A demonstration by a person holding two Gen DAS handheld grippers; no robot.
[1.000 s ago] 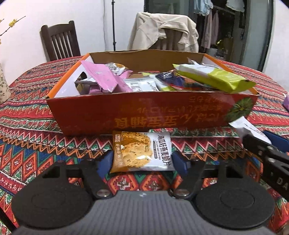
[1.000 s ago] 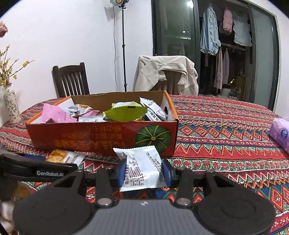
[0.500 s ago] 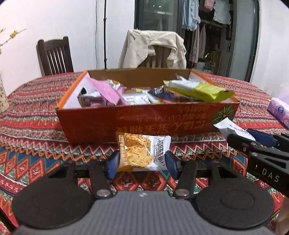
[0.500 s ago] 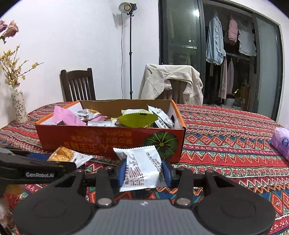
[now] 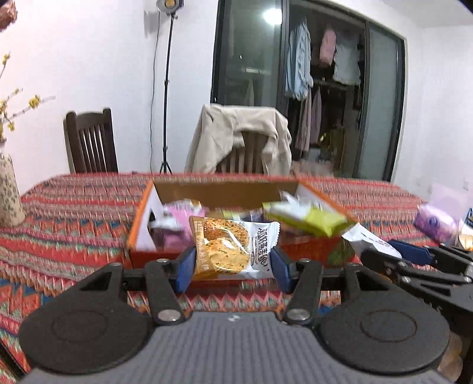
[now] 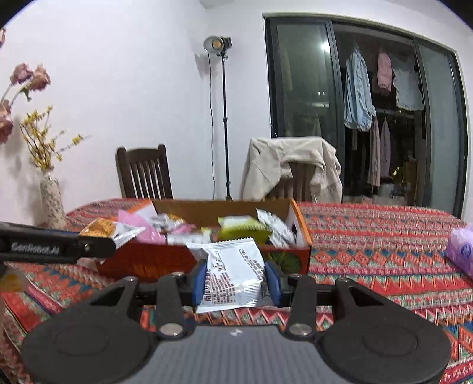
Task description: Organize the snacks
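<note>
Left hand-held gripper (image 5: 233,267) pinching cracker pack (image 5: 233,248), jaws just closed on it; pack clear of bench (image 5: 74,206). Right hand-held gripper (image 6: 236,283) pinching white pack (image 6: 233,274). Step: carry. Box (image 5: 224,192) just ahead, below. Next: advance over rim, release inside.

Your room is evenly and fairly brightly lit, with a cool cast on the white walls. A studio lamp (image 6: 218,44) on a stand glows at the top of both views, and a bright spot of glare sits on the dark glass door (image 5: 273,13). In your left wrist view, motion blur smears the snack box (image 5: 236,192) and the patterned tabletop (image 5: 74,201), while the cracker packet (image 5: 233,248) between the fingers stays sharp. Your right wrist view is crisper, with only slight softness in the box. Both pictures bow at the edges, and dark corners show the fisheye's rim.
</note>
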